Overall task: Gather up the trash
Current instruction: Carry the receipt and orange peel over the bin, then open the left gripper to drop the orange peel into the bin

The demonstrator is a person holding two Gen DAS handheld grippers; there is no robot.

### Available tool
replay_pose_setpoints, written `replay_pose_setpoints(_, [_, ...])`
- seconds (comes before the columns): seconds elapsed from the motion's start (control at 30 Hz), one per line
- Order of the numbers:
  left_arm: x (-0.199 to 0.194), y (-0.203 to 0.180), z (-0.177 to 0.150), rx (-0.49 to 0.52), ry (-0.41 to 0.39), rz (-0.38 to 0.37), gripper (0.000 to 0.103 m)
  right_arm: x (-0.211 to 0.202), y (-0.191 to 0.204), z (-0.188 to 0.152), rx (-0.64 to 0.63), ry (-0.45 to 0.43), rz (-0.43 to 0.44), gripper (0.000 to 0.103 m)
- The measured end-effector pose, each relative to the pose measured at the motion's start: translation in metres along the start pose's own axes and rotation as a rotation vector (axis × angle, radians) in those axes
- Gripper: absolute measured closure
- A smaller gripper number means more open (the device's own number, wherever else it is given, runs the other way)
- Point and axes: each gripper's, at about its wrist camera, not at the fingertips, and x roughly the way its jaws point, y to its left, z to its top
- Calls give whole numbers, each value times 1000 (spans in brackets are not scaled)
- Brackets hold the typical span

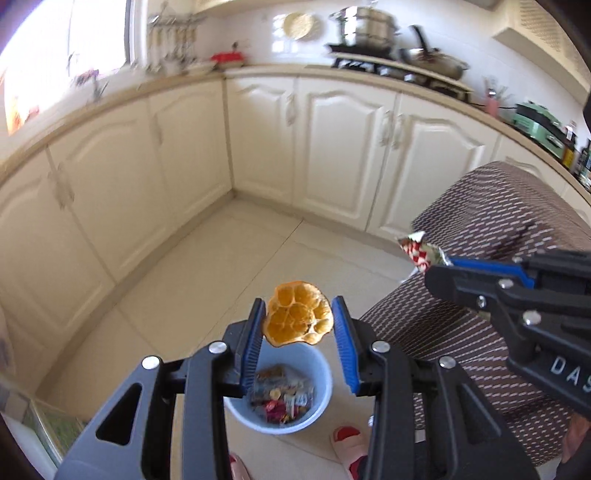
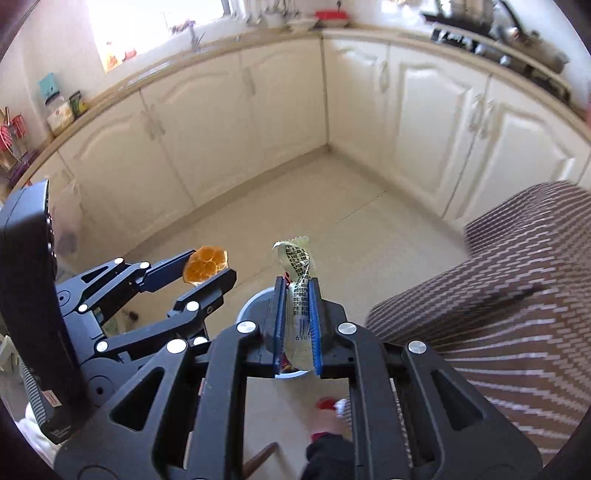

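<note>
Cream cabinets (image 1: 332,147) with arched panel doors run along two walls and meet in a corner, under a pale beige countertop (image 1: 258,70). Left of that corner a bright window (image 1: 66,44) floods the white tiled wall with daylight. Right of the corner a black stove (image 1: 369,62) carries a steel pot (image 1: 365,26) and a pan. Pale floor tiles (image 1: 221,266) spread out before the cabinets. Near the right-hand cabinets stands a brown patterned seat (image 1: 498,229).

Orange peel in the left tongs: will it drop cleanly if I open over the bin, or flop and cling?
The orange peel looks dried and cupped, holding its shape between the left tongs, so probably stiff and light. It likely falls free, though the ribbed pads might snag it briefly. The bin sits below.
</note>
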Motion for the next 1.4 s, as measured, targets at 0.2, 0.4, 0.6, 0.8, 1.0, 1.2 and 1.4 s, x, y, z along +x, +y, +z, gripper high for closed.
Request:
replay_pose_setpoints(0.2, [50, 43, -34, -106, 70, 0, 67, 70, 26, -5, 9, 77, 14, 91])
replay_pose_setpoints(0.4, [94, 63, -55, -112, 129, 2, 67, 127, 28, -14, 63, 152, 21, 91])
replay_pose_setpoints(0.6, [121, 66, -64, -96, 141, 15, 66, 151, 17, -17, 106, 156, -14, 91])
replay_pose_setpoints(0.8, [125, 54, -60, -72, 121, 6, 66, 155, 12, -29, 124, 131, -60, 91])
replay_pose_setpoints(1.0, [128, 49, -61, -59, 127, 11, 66, 152, 7, -34, 142, 102, -104, 91])
replay_pose_setpoints(1.2, [126, 53, -61, -66, 111, 21, 65, 152, 6, -34, 168, 86, -112, 91])
replay_pose_setpoints(1.4, [121, 50, -59, -40, 69, 41, 35, 152, 7, -33, 173, 81, -111, 91])
